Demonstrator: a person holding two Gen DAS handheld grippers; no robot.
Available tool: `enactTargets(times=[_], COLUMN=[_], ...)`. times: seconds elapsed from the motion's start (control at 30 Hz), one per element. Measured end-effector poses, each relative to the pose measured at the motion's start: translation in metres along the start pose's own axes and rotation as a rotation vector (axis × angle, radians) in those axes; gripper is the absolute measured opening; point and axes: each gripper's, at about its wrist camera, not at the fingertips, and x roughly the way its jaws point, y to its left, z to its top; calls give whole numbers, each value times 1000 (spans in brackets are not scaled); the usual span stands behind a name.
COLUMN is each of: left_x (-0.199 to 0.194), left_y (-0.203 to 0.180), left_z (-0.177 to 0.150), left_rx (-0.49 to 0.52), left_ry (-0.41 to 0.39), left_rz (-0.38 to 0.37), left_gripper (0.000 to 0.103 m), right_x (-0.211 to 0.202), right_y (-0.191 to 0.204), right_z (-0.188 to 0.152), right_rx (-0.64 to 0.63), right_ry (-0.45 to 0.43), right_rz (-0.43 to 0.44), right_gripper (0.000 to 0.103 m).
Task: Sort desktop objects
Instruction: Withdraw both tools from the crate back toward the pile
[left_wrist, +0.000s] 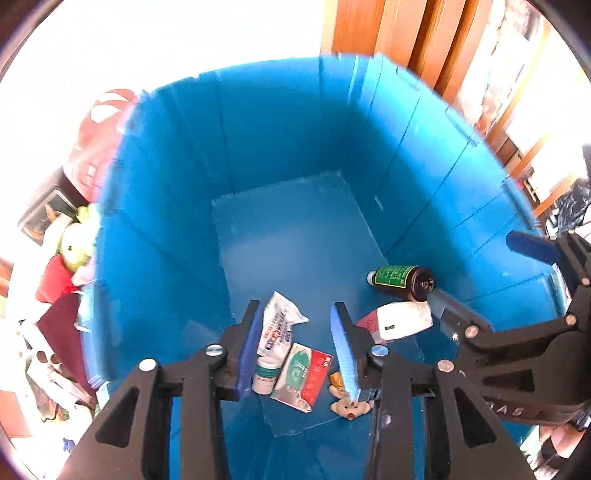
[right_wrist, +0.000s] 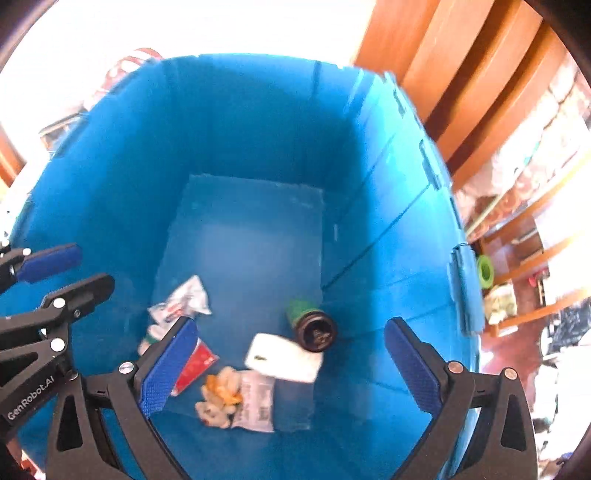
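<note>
Both grippers hang over the blue bin (right_wrist: 258, 129): right gripper (right_wrist: 291, 365) gaping wide and empty, left gripper (left_wrist: 295, 343) narrow, nothing pinched, since the brown bottle (left_wrist: 402, 282) and white box (right_wrist: 284, 356) already lie inside.

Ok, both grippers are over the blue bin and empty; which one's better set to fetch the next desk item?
Probably right: the right gripper stands wide open with nothing between its fingers, while the left gripper is much narrower. Both hang above the blue bin.
</note>
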Motion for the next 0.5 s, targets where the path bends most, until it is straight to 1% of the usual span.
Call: enactTargets(times=[0.13, 0.2, 0.33, 0.4, 0.5], left_x=[-42, -63, -98, -101, -112], left_y=[25, 43, 84, 110, 150], left_z=[-16, -28, -62, -80, -107], left_rx=[-10, -18, -55, -79, -107], left_ry=[-92, -145, -259, -287, -317], left_rz=[-23, -17, 26, 47, 104], left_gripper=[38, 40, 50, 57, 58], right_x=[-39, -58, -94, -107, -118], right_y=[19, 34, 68, 87, 121], right_z=[-10, -18, -31, -38, -45], right_rx=[5, -6, -15, -18, -43], right_ry=[-84, -133, -238, -284, -319], right_rz=[30, 32, 62, 98, 177], right_gripper=[103, 103, 103, 103, 103])
